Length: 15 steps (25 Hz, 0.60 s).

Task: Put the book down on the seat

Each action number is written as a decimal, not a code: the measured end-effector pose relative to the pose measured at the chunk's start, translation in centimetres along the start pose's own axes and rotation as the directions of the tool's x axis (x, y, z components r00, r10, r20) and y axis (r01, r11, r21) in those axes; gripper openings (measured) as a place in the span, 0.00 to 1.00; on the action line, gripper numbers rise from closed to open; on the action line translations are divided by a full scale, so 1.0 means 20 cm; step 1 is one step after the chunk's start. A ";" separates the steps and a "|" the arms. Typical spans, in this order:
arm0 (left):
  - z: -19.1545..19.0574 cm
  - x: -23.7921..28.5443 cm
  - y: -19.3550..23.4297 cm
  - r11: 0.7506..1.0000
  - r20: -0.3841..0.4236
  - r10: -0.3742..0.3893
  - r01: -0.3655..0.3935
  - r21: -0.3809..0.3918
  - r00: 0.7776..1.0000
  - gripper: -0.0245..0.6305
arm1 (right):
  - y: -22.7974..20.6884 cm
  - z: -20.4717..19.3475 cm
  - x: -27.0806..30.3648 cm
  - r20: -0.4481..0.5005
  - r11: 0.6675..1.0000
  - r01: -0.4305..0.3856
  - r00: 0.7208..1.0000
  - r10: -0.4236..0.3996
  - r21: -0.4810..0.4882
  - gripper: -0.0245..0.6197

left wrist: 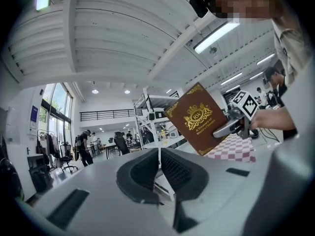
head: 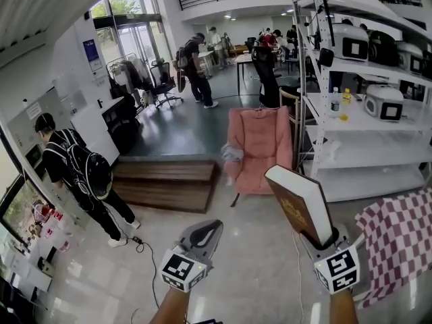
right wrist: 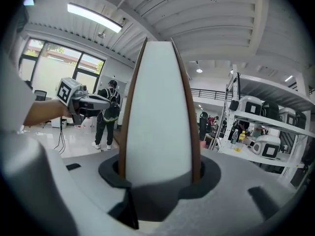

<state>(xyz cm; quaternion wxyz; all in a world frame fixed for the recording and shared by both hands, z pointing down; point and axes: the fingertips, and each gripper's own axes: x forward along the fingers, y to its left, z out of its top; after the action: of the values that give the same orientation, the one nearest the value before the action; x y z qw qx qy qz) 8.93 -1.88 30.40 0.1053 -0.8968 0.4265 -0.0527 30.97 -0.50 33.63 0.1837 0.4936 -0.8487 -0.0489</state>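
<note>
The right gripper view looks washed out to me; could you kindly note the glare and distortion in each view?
Right gripper view: the book, pale page edge on, fills the centre, featureless; left gripper view: dark vignette, cover lettering legible; head view: fisheye bows the shelving, the floor shines.

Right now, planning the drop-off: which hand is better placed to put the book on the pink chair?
Right. The right gripper clamps the book, with the pink chair ahead of it. The left gripper is shut and empty.

Armchair [head: 258,147]: centre, ahead. Wooden platform [head: 165,181]: left of armchair. Shelf rack [head: 368,123]: right of armchair. Book [head: 300,204]: in right tongs [head: 320,238], before armchair. Cloth [head: 398,241]: right of book.
</note>
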 end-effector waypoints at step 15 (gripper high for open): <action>-0.26 0.78 0.64 0.996 0.058 -0.080 0.081 -0.027 0.995 0.05 | -0.33 -0.07 0.75 -0.072 0.995 0.097 0.993 -0.096 0.013 0.37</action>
<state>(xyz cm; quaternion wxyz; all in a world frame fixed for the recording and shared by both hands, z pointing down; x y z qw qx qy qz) 8.14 -22.52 32.56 0.1021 -0.9158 0.3876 -0.0249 30.27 -16.53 37.03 0.2074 0.5369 -0.8171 -0.0331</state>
